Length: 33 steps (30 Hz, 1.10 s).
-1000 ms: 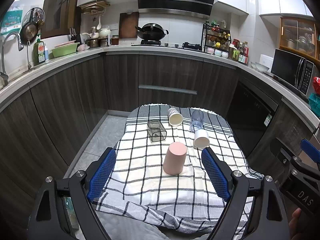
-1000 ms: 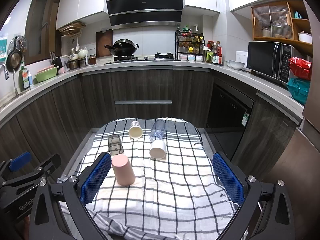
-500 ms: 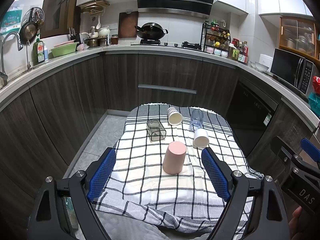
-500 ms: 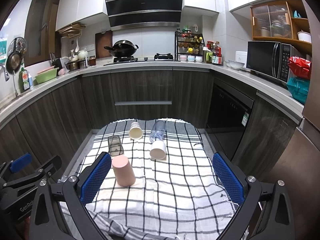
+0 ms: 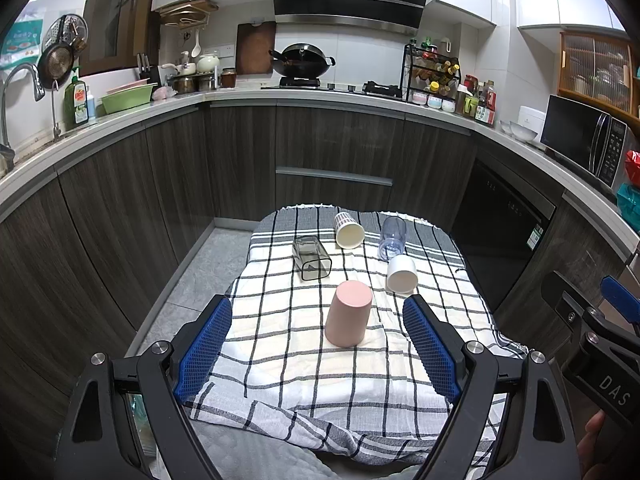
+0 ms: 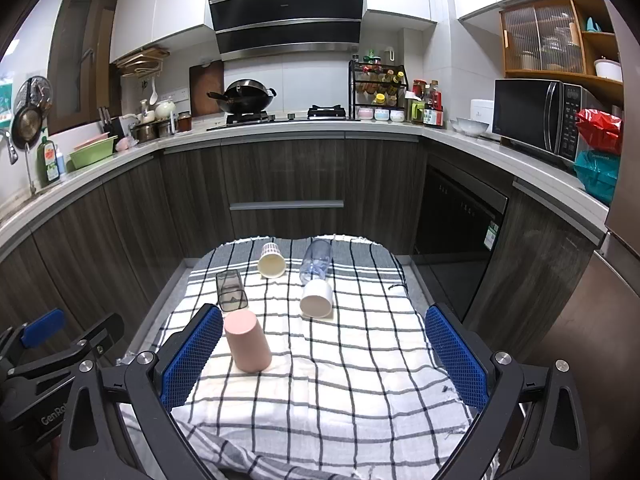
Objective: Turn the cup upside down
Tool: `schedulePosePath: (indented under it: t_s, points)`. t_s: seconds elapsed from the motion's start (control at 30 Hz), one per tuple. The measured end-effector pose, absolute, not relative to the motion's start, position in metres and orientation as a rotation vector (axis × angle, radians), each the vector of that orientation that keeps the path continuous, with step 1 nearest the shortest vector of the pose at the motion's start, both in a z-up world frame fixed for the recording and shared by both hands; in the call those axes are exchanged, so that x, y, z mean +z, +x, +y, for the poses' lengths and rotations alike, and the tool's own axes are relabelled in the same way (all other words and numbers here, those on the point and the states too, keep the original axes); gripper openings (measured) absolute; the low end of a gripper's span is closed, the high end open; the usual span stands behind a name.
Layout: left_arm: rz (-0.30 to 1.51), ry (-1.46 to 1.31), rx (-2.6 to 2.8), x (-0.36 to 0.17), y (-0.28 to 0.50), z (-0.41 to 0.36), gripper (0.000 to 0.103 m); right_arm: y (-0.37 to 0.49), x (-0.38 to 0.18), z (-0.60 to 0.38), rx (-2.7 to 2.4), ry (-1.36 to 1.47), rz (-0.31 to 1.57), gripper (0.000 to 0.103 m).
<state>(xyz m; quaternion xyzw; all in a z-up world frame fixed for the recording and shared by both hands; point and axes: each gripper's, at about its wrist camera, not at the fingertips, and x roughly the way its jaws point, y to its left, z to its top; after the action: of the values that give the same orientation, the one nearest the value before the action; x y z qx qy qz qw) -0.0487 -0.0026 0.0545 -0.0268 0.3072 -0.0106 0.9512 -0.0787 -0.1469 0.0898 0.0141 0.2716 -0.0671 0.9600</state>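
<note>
Both claws, left gripper (image 5: pixel 316 344) and right gripper (image 6: pixel 324 354), are hanging released and empty. The pink cup (image 5: pixel 347 315) is standing inverted near-centre on the checked cloth (image 5: pixel 304 376); 4 cups are lying far. Next likely: approaching one.

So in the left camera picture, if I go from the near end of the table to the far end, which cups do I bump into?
pink cup → white cup → dark clear square cup → cream ribbed cup

home kitchen: wok (image 5: pixel 302 63) on stove, microwave (image 6: pixel 538 114), sink tap (image 5: pixel 18 92).
</note>
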Motion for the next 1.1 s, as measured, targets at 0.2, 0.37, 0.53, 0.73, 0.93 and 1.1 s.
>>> schedulePosePath:
  t_s: [0.2, 0.37, 0.53, 0.73, 0.93, 1.1]
  points:
    - [0.624, -0.054, -0.021, 0.055, -0.049, -0.003, 0.088, -0.079, 0.089, -0.147, -0.136, 0.030, 0.551, 0.102]
    - [0.624, -0.053, -0.022, 0.054, -0.049, -0.004, 0.088, -0.079, 0.089, -0.147, -0.136, 0.031, 0.550, 0.102]
    - [0.625, -0.052, -0.021, 0.053, -0.050, -0.005, 0.088, -0.079, 0.089, -0.148, -0.136, 0.031, 0.551, 0.102]
    - [0.632, -0.046, -0.008, 0.047, -0.051, -0.006, 0.091, -0.079, 0.089, -0.148, -0.135, 0.032, 0.551, 0.102]
    - [0.642, -0.037, -0.012, 0.045, -0.051, -0.007, 0.090, -0.079, 0.089, -0.148, -0.136, 0.032, 0.551, 0.102]
    - [0.640, -0.028, -0.005, 0.045, -0.051, -0.008, 0.090, -0.079, 0.089, -0.149, -0.135, 0.033, 0.551, 0.102]
